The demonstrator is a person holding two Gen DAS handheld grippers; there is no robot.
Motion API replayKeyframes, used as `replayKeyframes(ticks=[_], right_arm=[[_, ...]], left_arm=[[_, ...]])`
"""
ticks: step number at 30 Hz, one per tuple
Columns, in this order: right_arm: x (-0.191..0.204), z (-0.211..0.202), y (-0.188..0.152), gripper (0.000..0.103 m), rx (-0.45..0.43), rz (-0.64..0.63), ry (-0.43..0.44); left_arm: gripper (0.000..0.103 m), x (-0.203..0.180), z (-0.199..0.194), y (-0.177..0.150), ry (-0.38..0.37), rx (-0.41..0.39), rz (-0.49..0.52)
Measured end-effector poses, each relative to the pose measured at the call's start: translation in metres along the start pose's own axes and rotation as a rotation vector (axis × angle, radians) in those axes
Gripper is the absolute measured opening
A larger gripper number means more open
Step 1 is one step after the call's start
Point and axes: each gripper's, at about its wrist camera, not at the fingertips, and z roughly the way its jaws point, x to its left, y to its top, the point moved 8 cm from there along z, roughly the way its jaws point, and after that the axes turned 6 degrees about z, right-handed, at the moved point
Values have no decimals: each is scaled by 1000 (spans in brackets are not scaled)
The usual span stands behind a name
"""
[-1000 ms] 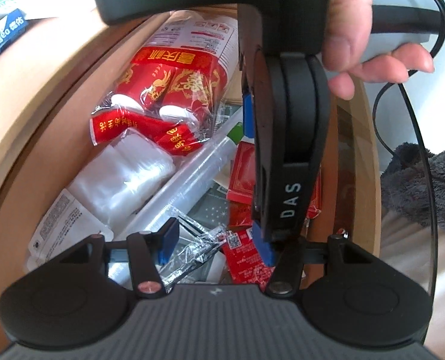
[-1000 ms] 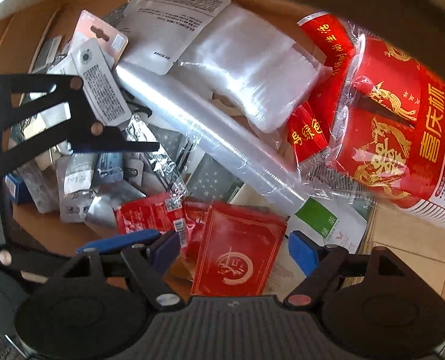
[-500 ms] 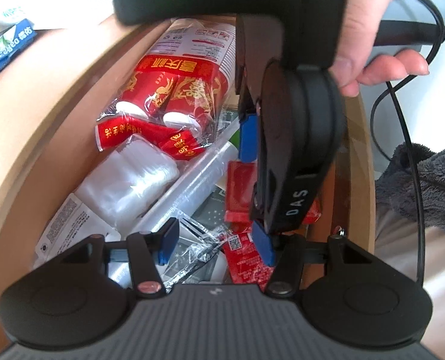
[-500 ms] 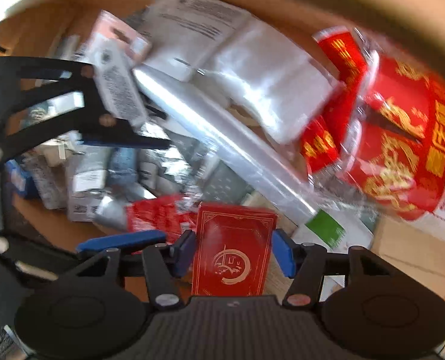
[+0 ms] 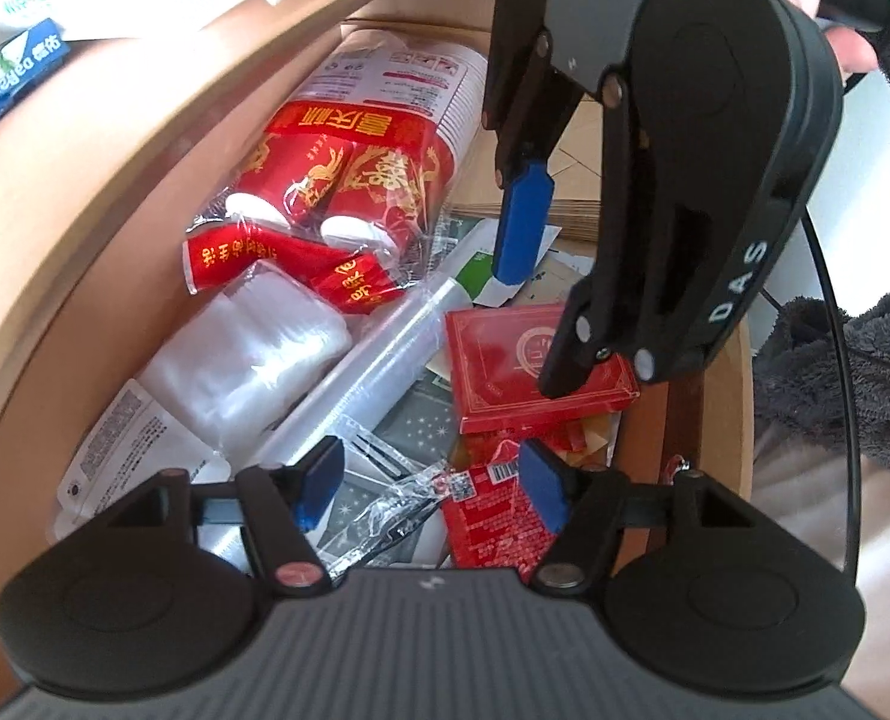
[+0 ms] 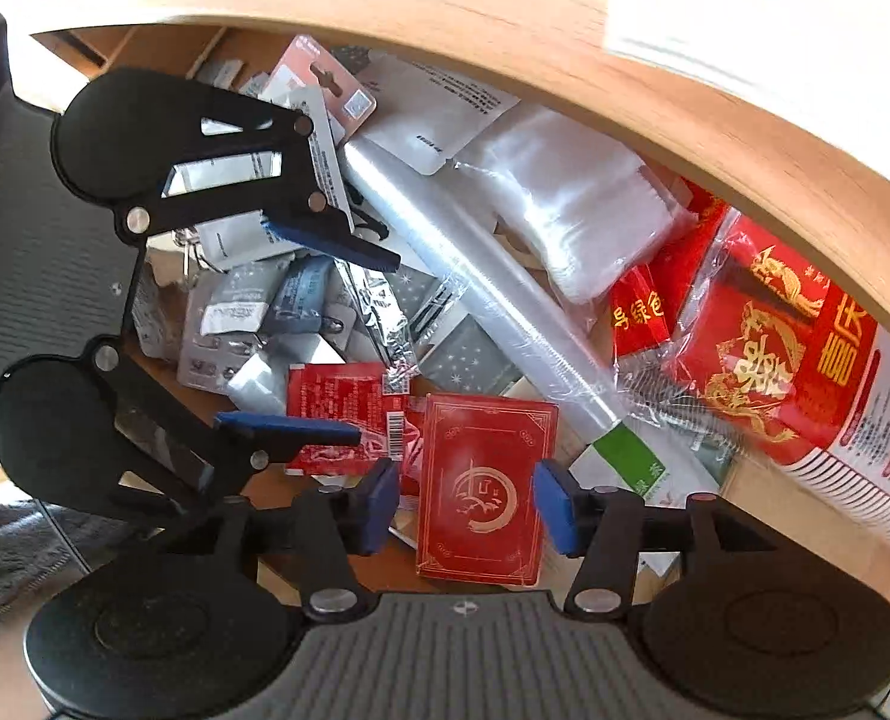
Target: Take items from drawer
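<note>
A flat red box (image 5: 505,354) (image 6: 481,480) with a gold emblem lies in the open wooden drawer (image 5: 84,276), beside a clear plastic roll (image 5: 378,360). My right gripper (image 6: 466,507) (image 5: 529,336) comes down over it, one blue pad on each long side. A thin strip of background shows between the left pad and the box, so the jaws stand open, close around it. My left gripper (image 5: 429,483) (image 6: 372,348) hovers open over a red barcode packet (image 5: 487,516) at the drawer's near end, holding nothing.
A wrapped pack of red paper cups (image 5: 348,168) (image 6: 775,360) and a stack of clear bags (image 5: 252,348) fill the drawer's left side. Small grey packets (image 6: 246,312) crowd the near end. A hand (image 5: 847,48), a black cable and grey fleece (image 5: 853,372) are at the right.
My right gripper's jaws have narrowed from wide open to close around the red box, and the gripper has pulled back and tilted. The box has stayed where it was. My left gripper is unchanged.
</note>
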Motion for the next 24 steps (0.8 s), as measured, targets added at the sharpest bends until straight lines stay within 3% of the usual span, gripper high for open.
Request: replayKeyframes(ticks=[4,15,24], right_arm=[[21,33,1,61,-53,19,3],[30,79,-1,68,29,49,-64],[31,91,-5,72,131,40,-100]], left_arm=[[69,1,0,0,-1,-2,3],[69,1,3,-2,12,12,13],[69,1,5,-5,18,24,22]])
